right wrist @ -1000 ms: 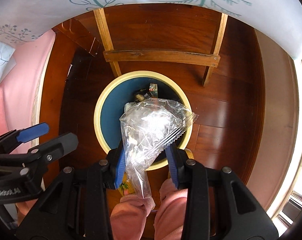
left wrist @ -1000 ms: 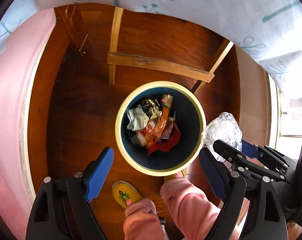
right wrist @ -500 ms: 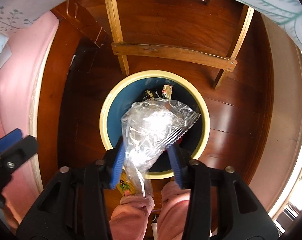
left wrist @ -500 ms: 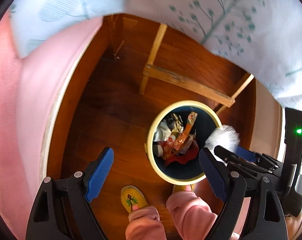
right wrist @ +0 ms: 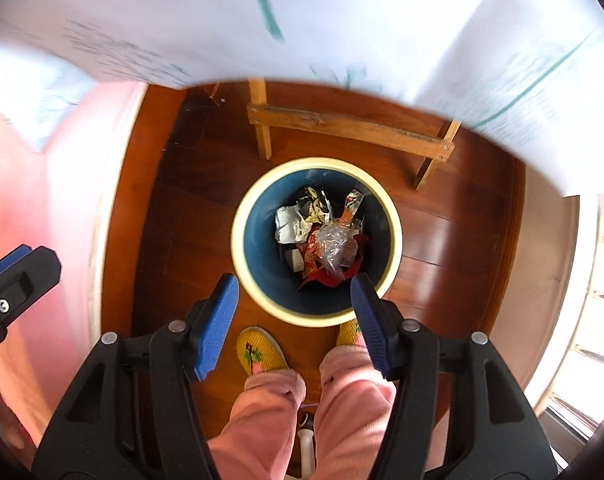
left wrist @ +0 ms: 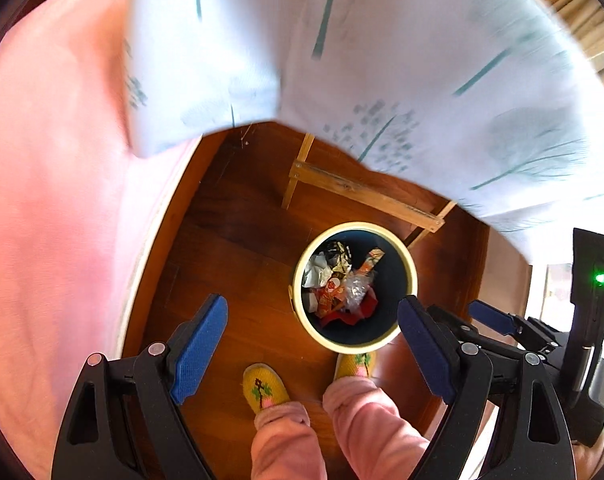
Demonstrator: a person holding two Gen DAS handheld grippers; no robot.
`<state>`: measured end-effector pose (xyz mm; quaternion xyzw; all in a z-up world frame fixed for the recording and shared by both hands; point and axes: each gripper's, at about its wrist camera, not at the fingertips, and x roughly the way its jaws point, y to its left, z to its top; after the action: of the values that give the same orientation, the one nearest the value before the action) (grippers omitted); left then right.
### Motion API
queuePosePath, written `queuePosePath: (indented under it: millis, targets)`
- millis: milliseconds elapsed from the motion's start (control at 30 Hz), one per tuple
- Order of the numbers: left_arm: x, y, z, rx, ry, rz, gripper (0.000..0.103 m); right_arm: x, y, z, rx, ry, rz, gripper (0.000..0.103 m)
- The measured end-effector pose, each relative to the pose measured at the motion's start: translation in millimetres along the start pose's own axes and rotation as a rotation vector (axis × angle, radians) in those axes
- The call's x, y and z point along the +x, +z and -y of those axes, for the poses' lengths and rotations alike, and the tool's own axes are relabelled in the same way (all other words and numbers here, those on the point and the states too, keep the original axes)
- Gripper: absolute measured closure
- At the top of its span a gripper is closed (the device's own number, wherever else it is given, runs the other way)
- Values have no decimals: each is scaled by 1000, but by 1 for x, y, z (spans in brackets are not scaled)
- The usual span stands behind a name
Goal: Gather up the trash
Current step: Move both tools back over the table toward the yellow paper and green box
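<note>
Dark wooden floorboards [right wrist: 174, 216] lie below you, with a pale tree-printed tablecloth [right wrist: 341, 20] hanging over a wooden table frame [right wrist: 341, 124]. Your feet in yellow slippers [right wrist: 260, 350] stand just beside the blue bin [right wrist: 258, 248] with its cream rim. Your right gripper [right wrist: 294, 320] points down over the bin, its jaws opening with nothing between them; the clear plastic bag [right wrist: 333, 244] lies inside on the other wrappers. Your left gripper [left wrist: 313, 348] hangs with jaws wide apart, empty.

Both wrist cameras look almost straight down from well above the floor [left wrist: 230, 264], sharing the trash bin [left wrist: 405, 248] [right wrist: 262, 184] and slippered feet [right wrist: 262, 354].
</note>
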<state>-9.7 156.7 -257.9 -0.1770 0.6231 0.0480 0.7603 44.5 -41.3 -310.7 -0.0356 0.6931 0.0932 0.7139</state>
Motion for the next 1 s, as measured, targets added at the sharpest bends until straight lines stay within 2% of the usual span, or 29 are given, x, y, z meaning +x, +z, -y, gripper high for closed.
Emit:
queuePosePath:
  millis: [233,467,633,800,1000]
  targets:
    - [-98,5,23,47,-19,53,15,-106,-4,-20,-38,4,59,47]
    - [-184,11,50,116,-42,136,15,-208,-3,-31,-48,-5,185,47]
    - [-236,25,73,194,-35,212,15,-262,-1,-29,-7,-6,273,47]
    - [-273,39,87,242,-30,270,15,-302,3,-19,32,-1,358,47]
    - [-296,60,103,306,-27,316,15,-343,12,4,103,-2,448,47]
